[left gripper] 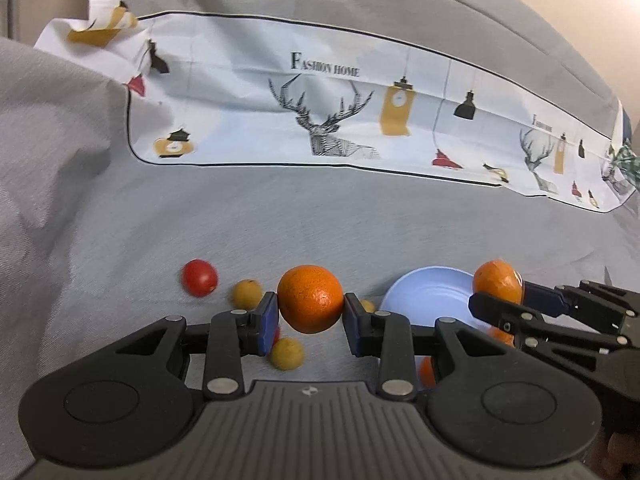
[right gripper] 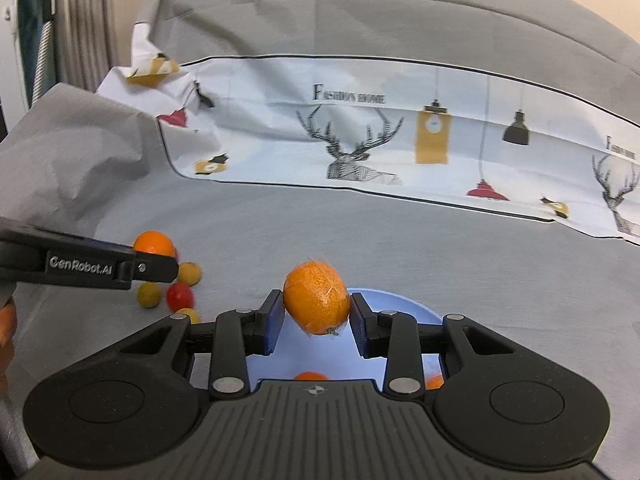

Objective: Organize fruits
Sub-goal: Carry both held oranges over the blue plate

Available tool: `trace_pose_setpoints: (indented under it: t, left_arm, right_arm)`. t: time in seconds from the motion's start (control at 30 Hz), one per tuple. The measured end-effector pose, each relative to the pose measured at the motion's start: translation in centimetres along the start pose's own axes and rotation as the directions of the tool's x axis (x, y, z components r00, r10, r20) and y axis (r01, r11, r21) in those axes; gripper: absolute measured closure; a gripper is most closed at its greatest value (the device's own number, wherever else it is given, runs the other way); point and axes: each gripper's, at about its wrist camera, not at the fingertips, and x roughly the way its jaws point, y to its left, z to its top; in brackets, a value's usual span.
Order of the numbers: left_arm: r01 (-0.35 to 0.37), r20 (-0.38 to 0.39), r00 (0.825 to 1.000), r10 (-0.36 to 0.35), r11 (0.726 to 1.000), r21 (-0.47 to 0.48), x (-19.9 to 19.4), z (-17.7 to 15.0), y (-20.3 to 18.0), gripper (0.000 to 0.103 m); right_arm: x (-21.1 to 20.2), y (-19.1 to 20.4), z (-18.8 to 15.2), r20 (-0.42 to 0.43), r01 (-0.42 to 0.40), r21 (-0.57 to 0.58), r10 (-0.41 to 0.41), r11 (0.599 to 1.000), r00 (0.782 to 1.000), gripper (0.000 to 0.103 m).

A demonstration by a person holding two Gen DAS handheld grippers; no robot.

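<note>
My left gripper (left gripper: 310, 316) is shut on an orange (left gripper: 310, 298), held above the grey cloth. My right gripper (right gripper: 316, 318) is shut on a second orange (right gripper: 316, 304) in a clear wrap, over a pale blue bowl (right gripper: 400, 300). In the left wrist view that bowl (left gripper: 424, 300) lies to the right, with the right gripper (left gripper: 504, 300) and its orange (left gripper: 496, 282) above it. Orange fruit (right gripper: 311, 376) lies inside the bowl. On the cloth sit a red tomato (left gripper: 199, 278) and small yellow fruits (left gripper: 246, 293). The right wrist view has the left gripper (right gripper: 156, 258) at far left.
A white printed cloth (left gripper: 320, 100) with deer and lamps lies across the back. Grey fabric (left gripper: 48, 160) rises in a fold at the left. More small fruits (right gripper: 180, 296) are scattered left of the bowl. A hand (right gripper: 6, 324) shows at the left edge.
</note>
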Motion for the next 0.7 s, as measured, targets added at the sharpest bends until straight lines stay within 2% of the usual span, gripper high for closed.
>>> trace_pose_setpoints:
  t: [0.33,0.53,0.7]
  left_arm:
    - [0.042,-0.002,0.999,-0.042,0.998,0.049,0.3,-0.3,-1.5,0.065]
    - [0.126,-0.03,0.992,-0.124,0.986,0.106,0.4,-0.9,-3.2,0.065]
    - [0.21,-0.094,0.976,-0.197,0.964,0.162,0.9,-1.9,-5.0,0.065]
  right_arm:
    - [-0.6,-3.7,0.0,0.011,0.087,0.114,-0.088,0.99,0.996,0.066]
    - [-0.4,-4.6,-0.2,0.001,0.106,0.138,-0.108,0.985,0.994,0.066]
    - [-0.3,-4.7,-0.3,-0.014,0.124,0.149,-0.123,0.981,0.992,0.066]
